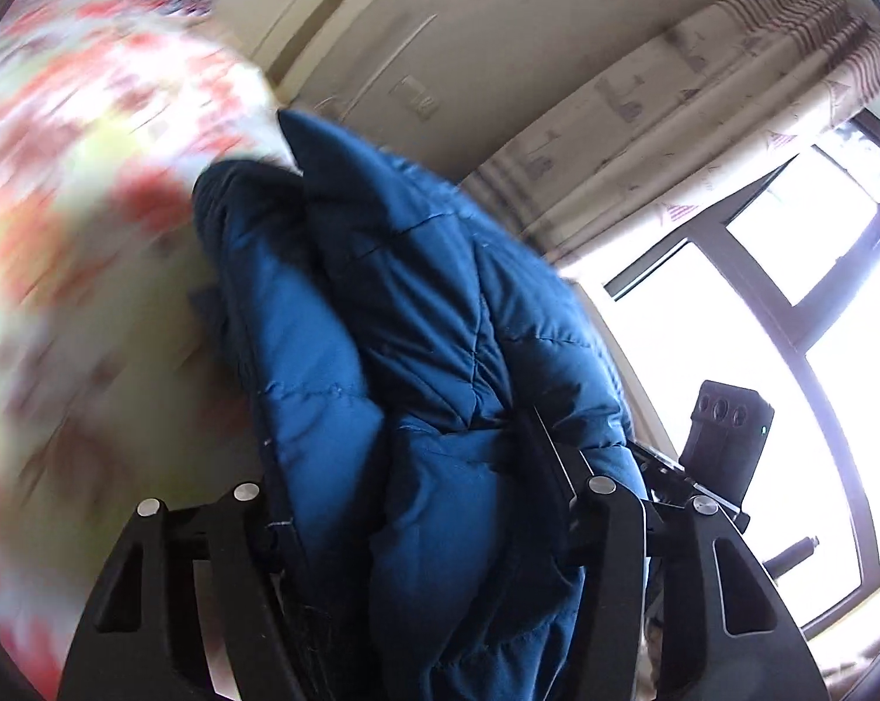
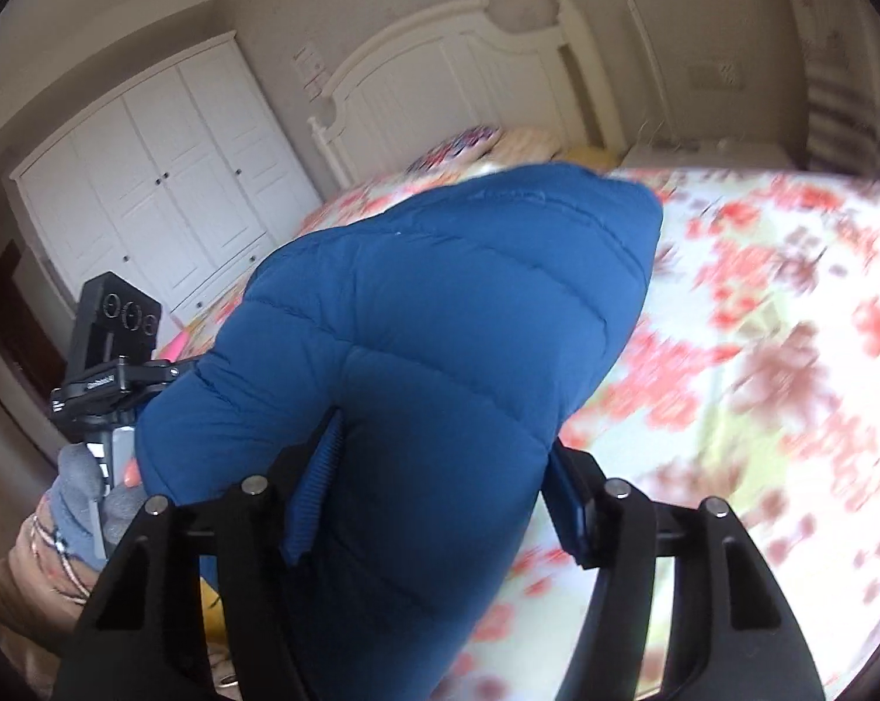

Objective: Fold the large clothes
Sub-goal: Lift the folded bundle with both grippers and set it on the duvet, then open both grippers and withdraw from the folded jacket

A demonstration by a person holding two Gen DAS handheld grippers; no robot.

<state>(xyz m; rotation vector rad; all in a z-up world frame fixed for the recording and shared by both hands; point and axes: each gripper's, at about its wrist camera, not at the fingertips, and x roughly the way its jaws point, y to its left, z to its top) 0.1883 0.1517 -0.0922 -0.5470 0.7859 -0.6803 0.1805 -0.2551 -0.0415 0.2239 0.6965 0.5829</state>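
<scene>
Grippers: two, left gripper [image 1: 416, 467] and right gripper [image 2: 445, 467], each pinching one blue jacket [image 2: 440, 321].

You have 1 bed [image 2: 761, 304] as the carrying surface, covered by a sheet with red and pink blossoms on a white and pale green ground. The print is motion-blurred in both of your wrist views, so finer pattern detail cannot be read. The same cover [image 1: 72, 187] fills the left side of your left wrist view. At the head end, a white panelled headboard [image 2: 440, 76] stands upright against the wall. Just in front of it, 1 pillow with a multicoloured pattern [image 2: 457, 146] lies on the bed, with a pale peach pillow [image 2: 533, 143] touching it on the right.
</scene>
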